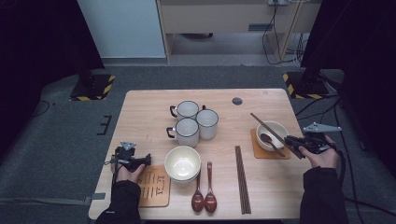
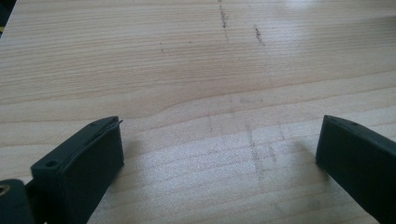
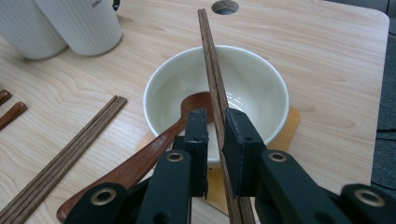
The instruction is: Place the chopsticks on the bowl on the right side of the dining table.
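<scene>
At the right of the high view, a pair of chopsticks [image 3: 215,88] is held clamped by the right gripper [image 3: 215,135] above the bowl [image 3: 261,84], so a level placement across its rim is judged next, while the left gripper [image 2: 219,154] is kept wide open and empty.

Three mugs [image 1: 194,122], two bowls [image 1: 182,163], three spoons [image 1: 204,194]

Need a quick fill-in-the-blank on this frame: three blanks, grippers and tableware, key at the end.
1. The right gripper is shut on a pair of wooden ____ .
2. The bowl under them sits on a coaster and holds one wooden ____ .
3. The left gripper hangs over bare table with its jaws ____ .

Missing words: chopsticks; spoon; open
</scene>
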Motion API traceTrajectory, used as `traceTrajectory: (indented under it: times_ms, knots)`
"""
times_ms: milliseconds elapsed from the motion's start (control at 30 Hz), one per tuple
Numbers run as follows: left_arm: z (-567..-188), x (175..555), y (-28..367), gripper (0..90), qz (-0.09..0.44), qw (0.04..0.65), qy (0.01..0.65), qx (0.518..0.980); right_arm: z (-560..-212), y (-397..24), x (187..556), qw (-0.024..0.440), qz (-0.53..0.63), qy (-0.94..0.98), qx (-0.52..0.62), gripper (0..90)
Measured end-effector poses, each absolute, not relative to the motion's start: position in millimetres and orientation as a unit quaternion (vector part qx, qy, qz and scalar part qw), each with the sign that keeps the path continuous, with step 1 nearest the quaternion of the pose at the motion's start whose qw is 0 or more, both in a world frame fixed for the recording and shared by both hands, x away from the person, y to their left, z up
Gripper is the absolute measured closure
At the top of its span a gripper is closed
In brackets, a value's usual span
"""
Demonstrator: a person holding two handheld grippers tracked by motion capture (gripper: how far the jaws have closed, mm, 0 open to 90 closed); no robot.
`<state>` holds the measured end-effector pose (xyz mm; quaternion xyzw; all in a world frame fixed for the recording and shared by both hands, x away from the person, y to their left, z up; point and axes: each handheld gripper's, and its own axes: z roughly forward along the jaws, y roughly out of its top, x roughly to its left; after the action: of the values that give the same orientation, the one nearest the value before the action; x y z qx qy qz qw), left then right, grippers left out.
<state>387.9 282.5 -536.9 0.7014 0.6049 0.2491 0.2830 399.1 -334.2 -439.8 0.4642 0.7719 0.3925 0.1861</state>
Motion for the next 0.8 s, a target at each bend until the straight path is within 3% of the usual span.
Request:
traceTrajectory:
  times_ms: [800]
  knots:
    - [-537, 388, 282, 0.0, 0.249, 0.283, 0.605, 0.701, -456, -337, 377, 0.162, 0.372, 0.775, 0.483, 89.0]
